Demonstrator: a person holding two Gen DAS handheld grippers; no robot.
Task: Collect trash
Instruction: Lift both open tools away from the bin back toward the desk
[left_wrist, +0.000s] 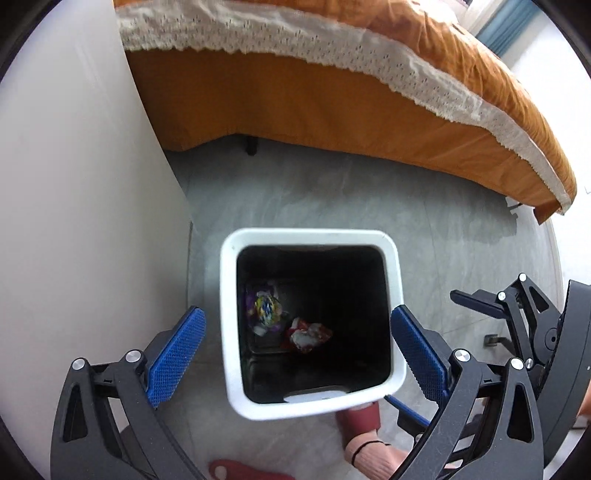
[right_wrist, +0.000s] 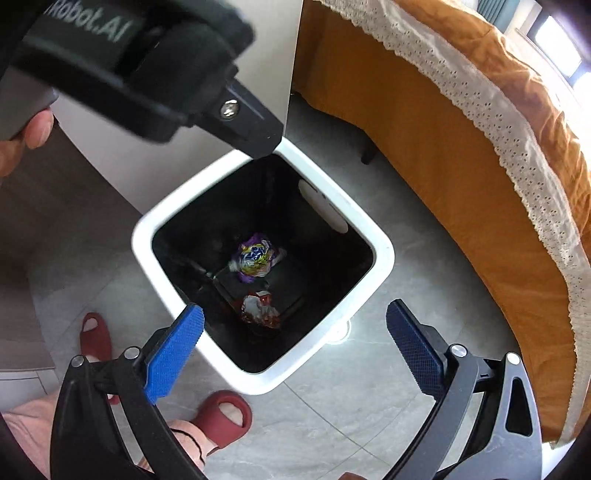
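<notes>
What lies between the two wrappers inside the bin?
Only bare dark bin floor between the purple wrapper and red wrapper; they lie apart, clearest in the right wrist view.

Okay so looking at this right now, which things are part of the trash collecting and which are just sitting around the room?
Part of the job:
white trash bin
purple wrapper, at the bin's bottom
red wrapper, beside it in the bin
left gripper, open and empty
right gripper, open and empty

Just lying about:
bed with orange cover
red slippers
white cabinet
</notes>
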